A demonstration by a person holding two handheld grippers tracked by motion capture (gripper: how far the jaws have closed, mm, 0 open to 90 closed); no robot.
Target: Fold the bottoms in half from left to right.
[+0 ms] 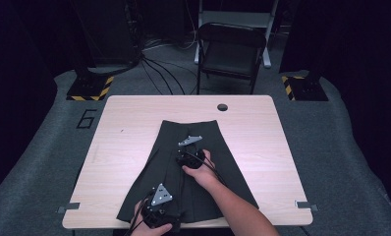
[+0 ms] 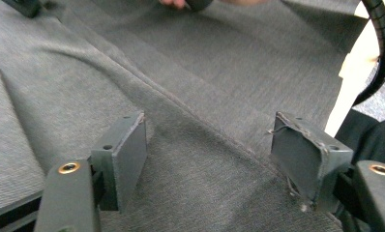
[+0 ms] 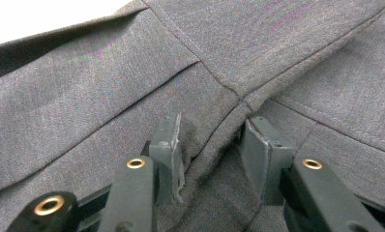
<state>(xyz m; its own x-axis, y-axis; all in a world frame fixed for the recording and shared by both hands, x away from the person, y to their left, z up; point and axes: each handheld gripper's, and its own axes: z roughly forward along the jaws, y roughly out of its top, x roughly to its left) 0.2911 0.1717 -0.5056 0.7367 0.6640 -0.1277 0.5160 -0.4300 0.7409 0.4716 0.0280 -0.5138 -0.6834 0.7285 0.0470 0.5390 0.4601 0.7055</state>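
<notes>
A dark grey pleated skirt lies flat on the light wooden table, waistband toward the far side. My left gripper rests near the hem at the front edge; in the left gripper view its jaws stand open, wide apart on the cloth with a seam running between them. My right gripper sits on the upper middle of the skirt. In the right gripper view its jaws are set down astride a pleat seam of the cloth, a low ridge of fabric lying between the pads with a gap left.
A black folding chair stands beyond the table's far edge, with cables on the floor beside it. Two hazard-striped bases flank the far corners. A round hole is in the tabletop near the far edge.
</notes>
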